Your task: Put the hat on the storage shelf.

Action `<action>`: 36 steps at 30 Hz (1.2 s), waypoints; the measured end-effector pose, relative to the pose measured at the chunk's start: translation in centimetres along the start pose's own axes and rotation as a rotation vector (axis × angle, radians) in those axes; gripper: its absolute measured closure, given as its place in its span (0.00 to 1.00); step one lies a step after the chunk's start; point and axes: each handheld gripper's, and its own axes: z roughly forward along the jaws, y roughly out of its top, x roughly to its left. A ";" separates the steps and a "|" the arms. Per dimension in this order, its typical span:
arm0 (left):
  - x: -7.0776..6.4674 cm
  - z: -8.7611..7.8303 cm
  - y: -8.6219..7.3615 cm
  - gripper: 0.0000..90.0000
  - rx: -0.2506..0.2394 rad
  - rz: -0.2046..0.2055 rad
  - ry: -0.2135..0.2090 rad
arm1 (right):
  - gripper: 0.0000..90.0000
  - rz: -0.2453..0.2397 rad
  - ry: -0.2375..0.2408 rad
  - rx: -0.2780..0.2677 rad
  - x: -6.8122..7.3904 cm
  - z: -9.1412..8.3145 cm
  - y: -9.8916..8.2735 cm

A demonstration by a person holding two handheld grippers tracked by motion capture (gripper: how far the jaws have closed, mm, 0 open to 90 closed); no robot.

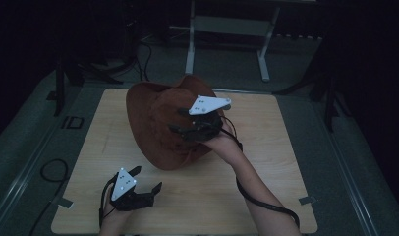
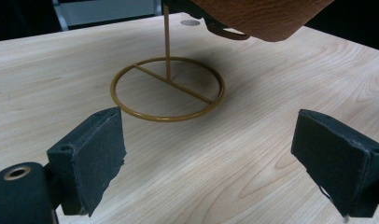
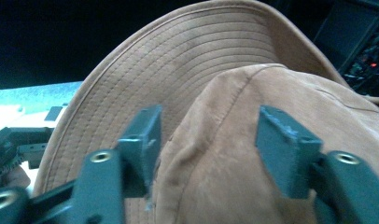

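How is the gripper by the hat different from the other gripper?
The right gripper is raised at the brown hat, its fingers either side of the crown; the left gripper sits low near the table's front edge, with nothing between its fingers. The right points at the hat; the left faces the gold wire stand. Both are open.

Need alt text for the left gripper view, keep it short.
A gold wire hat stand, a ring base with a thin upright rod, sits on a pale wood table under a brown hat's brim. The left tool frames it, jaws wide apart and empty.
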 end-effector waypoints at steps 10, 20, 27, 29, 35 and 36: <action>0.0 0.0 -0.2 0.11 -0.006 0.011 0.013 | 0.17 0.070 0.074 0.020 -0.4 -2.1 -2.0; 0.0 0.1 -0.5 0.09 0.001 0.029 0.015 | 0.16 0.094 0.044 0.026 -1.0 -3.9 -5.5; 0.0 0.2 -0.7 0.09 0.007 0.030 0.008 | 0.16 0.094 0.015 0.027 -1.1 -5.2 -8.1; 0.0 0.3 -0.7 0.09 0.006 0.031 0.013 | 0.16 0.098 0.008 0.032 -1.1 -5.7 -9.0; 0.3 0.3 -0.9 0.09 0.005 0.031 0.025 | 0.16 0.122 -0.026 0.056 -1.1 -7.4 -11.8; 0.3 0.3 -1.0 0.09 0.006 0.034 0.026 | 0.16 0.127 -0.031 0.064 -1.2 -7.7 -12.3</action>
